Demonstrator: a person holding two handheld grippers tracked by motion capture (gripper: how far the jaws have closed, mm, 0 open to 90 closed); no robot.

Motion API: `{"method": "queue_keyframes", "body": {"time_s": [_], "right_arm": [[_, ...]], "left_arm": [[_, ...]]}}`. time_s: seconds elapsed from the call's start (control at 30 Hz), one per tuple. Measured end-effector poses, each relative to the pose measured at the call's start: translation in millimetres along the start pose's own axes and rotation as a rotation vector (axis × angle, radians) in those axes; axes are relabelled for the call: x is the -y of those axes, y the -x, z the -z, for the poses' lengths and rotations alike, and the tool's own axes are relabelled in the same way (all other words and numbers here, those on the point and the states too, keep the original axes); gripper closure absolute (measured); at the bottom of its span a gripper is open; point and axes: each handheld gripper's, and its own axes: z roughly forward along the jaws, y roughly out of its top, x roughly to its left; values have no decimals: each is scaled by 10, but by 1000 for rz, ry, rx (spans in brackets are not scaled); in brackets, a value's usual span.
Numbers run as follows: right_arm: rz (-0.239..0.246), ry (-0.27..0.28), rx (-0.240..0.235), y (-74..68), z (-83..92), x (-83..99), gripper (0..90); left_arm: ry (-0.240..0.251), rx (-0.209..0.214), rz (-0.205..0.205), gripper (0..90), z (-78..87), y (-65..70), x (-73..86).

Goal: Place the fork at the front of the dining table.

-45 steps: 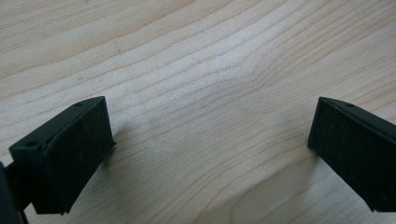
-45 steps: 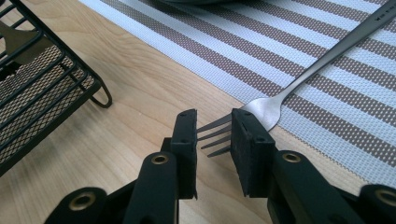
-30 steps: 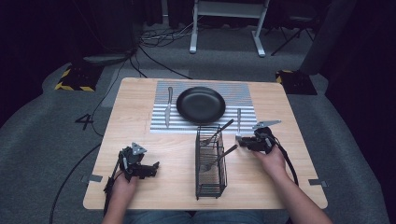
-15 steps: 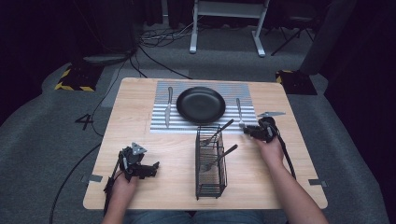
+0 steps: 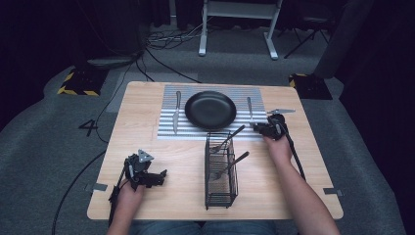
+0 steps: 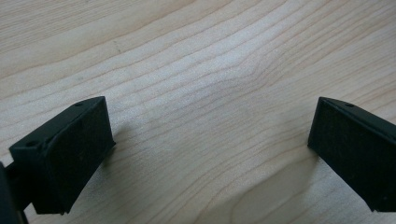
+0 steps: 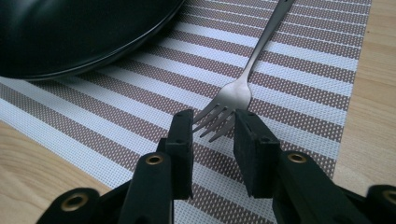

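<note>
Fork (image 7: 243,84) lies flat on the striped placemat (image 7: 299,70), to the right of the black plate (image 7: 70,32) as the high view shows it, handle pointing away toward the far edge of the table (image 5: 147,142). Its tines point back at the right gripper (image 7: 212,128), whose fingers (image 7: 180,140) stand a little apart on either side of the tine tips. They have just been opening slightly, and the pads do not press on the metal; the fork rests on the mat, not lifted. In the high view the right gripper (image 5: 262,128) sits at the near right corner of the placemat, just beside the fork (image 5: 249,108).

On the left of the plate (image 5: 210,110) a knife (image 5: 176,111) lies on the mat. Nearer the person stands a black wire rack (image 5: 221,171) with two utensils leaning in it. The left gripper (image 5: 147,172) rests low over bare wood near the table's front left, its fingers (image 6: 70,149) spread wide with nothing between them.
</note>
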Motion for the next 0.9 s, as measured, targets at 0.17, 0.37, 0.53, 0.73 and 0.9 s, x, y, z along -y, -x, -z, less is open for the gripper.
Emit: {"method": "queue_keyframes", "body": {"time_s": [0.17, 0.37, 0.53, 0.73, 0.9], "right_arm": [[2, 3, -3, 53, 16, -15, 590], [1, 63, -64, 25, 266, -23, 536], [73, 79, -78, -103, 607, -64, 495], [121, 80, -121, -218, 982, -69, 421], [152, 102, -134, -249, 1228, 2, 391]], "left_arm": [[0, 0, 0, 0, 0, 0, 0], [0, 0, 0, 0, 0, 0, 0], [0, 0, 0, 0, 0, 0, 0], [0, 0, 0, 0, 0, 0, 0], [0, 0, 0, 0, 0, 0, 0]]}}
